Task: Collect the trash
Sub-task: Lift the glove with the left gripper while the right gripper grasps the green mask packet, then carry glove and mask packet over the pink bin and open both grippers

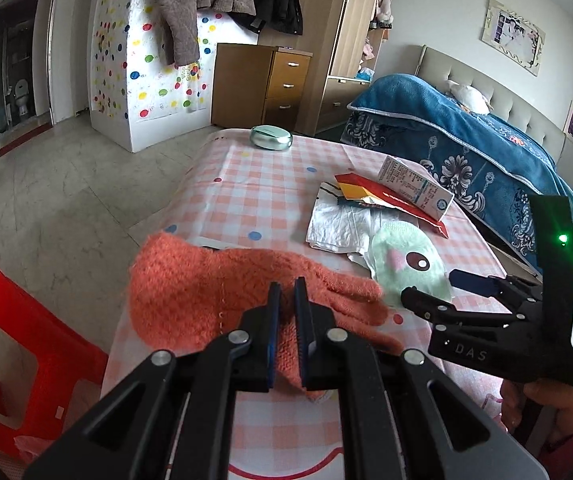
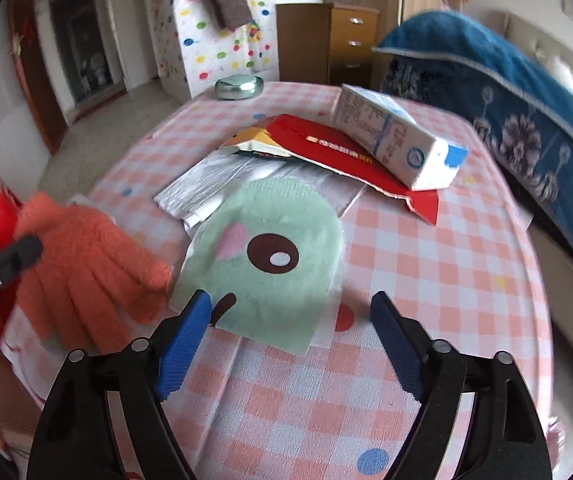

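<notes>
- The left gripper [image 1: 288, 294] is clamped on the orange glove [image 1: 206, 292] at the table's [image 2: 466, 280] near left.
- The right gripper [image 2: 290, 312] stands wide apart, empty, over the green sock [image 2: 270, 248].
- The milk carton [image 2: 398, 136] and red envelope [image 2: 338, 148] lie farther back.

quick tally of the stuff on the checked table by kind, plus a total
Knit items: 2, the orange glove and the green cartoon piece
Cartons: 1, the white milk carton
Flat packaging and paper: 3, the red envelope, gold wrapper, white sheet
Tins: 1, the green tin
Total: 7
</notes>
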Demonstrator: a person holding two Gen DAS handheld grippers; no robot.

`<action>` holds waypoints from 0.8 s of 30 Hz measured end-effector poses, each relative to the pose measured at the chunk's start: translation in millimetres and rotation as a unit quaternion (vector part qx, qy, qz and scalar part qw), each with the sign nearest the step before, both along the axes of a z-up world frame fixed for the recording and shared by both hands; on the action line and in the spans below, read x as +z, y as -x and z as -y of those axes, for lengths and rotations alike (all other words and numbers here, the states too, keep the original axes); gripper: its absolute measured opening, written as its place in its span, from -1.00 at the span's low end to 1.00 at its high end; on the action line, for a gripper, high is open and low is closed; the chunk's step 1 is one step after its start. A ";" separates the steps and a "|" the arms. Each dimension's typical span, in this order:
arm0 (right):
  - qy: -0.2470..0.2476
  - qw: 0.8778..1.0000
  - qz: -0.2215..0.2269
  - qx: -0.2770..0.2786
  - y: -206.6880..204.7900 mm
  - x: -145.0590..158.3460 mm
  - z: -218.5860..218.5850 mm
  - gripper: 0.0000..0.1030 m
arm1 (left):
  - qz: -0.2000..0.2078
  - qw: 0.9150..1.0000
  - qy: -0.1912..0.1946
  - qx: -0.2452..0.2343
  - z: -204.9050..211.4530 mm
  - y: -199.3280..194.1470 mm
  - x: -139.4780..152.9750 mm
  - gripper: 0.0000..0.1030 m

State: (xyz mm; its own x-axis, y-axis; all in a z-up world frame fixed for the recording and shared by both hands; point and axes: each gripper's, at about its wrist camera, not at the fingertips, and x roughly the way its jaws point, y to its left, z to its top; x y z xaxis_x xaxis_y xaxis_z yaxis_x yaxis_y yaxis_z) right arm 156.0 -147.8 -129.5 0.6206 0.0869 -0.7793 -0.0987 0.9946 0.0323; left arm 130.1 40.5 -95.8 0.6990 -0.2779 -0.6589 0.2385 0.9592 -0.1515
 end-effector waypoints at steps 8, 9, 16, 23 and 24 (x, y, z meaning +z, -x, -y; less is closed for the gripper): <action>-0.063 0.997 0.035 -0.004 25.4 22.1 17.8 -0.96 | 0.006 1.000 -0.007 -0.002 5.6 12.9 9.6 -0.89; -0.076 0.996 0.048 -0.004 33.0 30.0 22.7 -0.98 | 0.009 1.000 -0.008 -0.004 7.1 15.6 12.3 -0.89; -0.086 0.990 0.114 -0.005 82.9 71.7 41.2 -1.00 | 0.034 0.999 -0.007 -0.033 30.4 39.5 36.6 -0.89; -0.072 0.990 0.117 -0.020 105.0 88.3 62.3 -1.00 | 0.049 0.996 -0.007 -0.077 67.5 62.5 52.7 -0.89; -0.073 0.990 0.115 -0.025 109.5 88.7 67.4 -1.00 | 0.050 0.995 -0.007 -0.087 75.7 66.7 54.9 -0.89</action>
